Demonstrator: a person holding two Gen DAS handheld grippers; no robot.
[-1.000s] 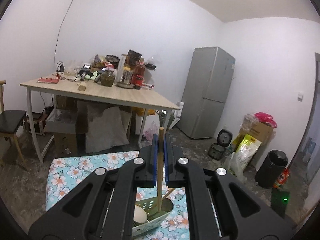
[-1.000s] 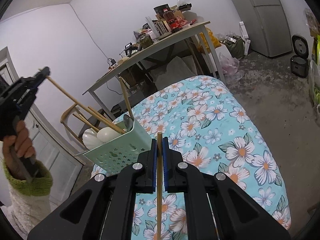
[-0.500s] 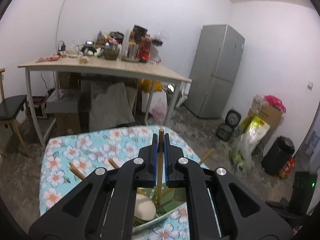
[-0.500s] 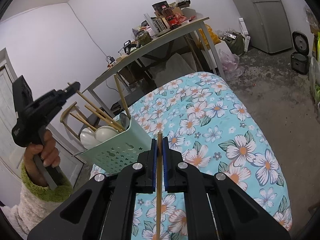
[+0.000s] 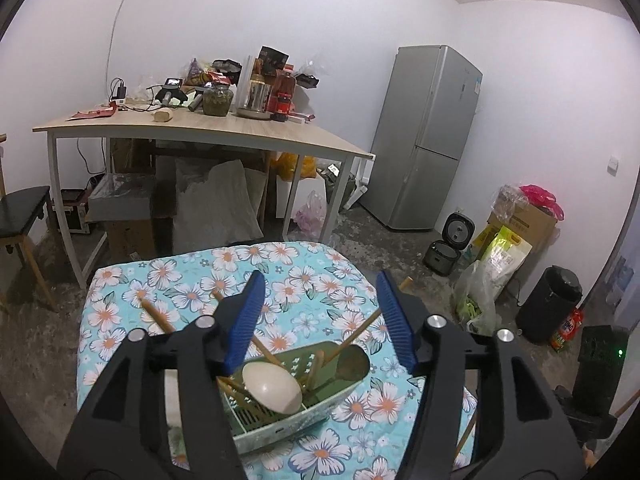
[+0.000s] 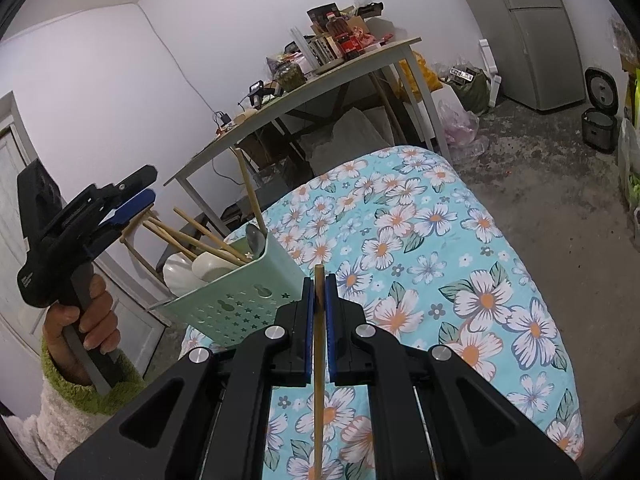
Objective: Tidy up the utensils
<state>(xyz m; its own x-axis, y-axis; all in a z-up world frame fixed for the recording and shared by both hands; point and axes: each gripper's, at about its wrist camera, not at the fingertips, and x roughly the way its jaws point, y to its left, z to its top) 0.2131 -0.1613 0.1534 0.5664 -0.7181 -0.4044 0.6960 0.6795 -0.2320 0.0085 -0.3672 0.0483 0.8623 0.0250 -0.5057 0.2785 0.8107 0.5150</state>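
Observation:
A mint-green perforated basket (image 6: 240,300) stands on the floral cloth (image 6: 440,260), near its left edge. It holds a white spoon (image 5: 272,386), a metal spoon (image 6: 256,236) and several wooden chopsticks (image 5: 360,334). My left gripper (image 5: 320,312) hovers just above the basket (image 5: 280,428). Its jaws are opening, and nothing is between the blue pads (image 5: 248,316). In the right wrist view a hand in a green cuff holds the left gripper (image 6: 146,186) up to the left of the basket. My right gripper (image 6: 319,292) is shut on a single wooden chopstick (image 6: 318,380), right of the basket.
A cluttered wooden table (image 5: 200,132) stands behind the cloth, with boxes and bags under it. A grey fridge (image 5: 432,136) is at the back right. A rice cooker (image 5: 448,244), bags and a black bin (image 5: 552,300) sit on the floor. A dark chair (image 5: 20,208) is at the left.
My left gripper sank toward the basket and opened, letting go of the chopstick it held, which now rests in the basket. The right gripper kept still with its chopstick.

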